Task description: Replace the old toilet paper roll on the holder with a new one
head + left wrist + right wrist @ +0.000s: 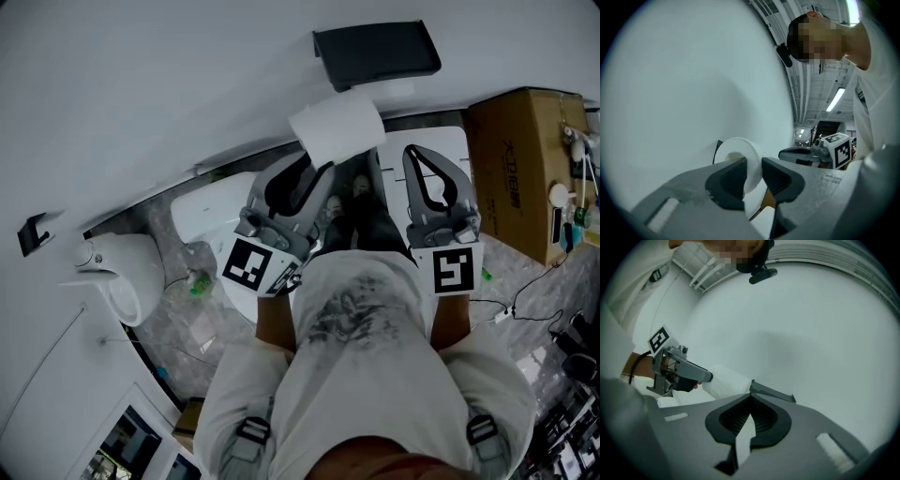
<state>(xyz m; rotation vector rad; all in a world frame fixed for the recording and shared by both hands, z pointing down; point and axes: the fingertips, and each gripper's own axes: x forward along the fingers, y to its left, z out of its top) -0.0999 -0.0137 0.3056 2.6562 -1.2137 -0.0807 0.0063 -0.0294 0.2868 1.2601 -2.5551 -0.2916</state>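
Left hand-held gripper [752, 163] clamping toilet paper roll [751, 151], holder [773, 392] half hidden

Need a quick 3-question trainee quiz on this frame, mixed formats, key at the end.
1. What do the left tongs grip? A) the toilet paper roll B) a sponge C) nothing
2. True or false: the right tongs are shut.
3. In the head view, name the dark thing on the wall just above the toilet paper roll.
Key: 1 A; 2 true; 3 the holder.
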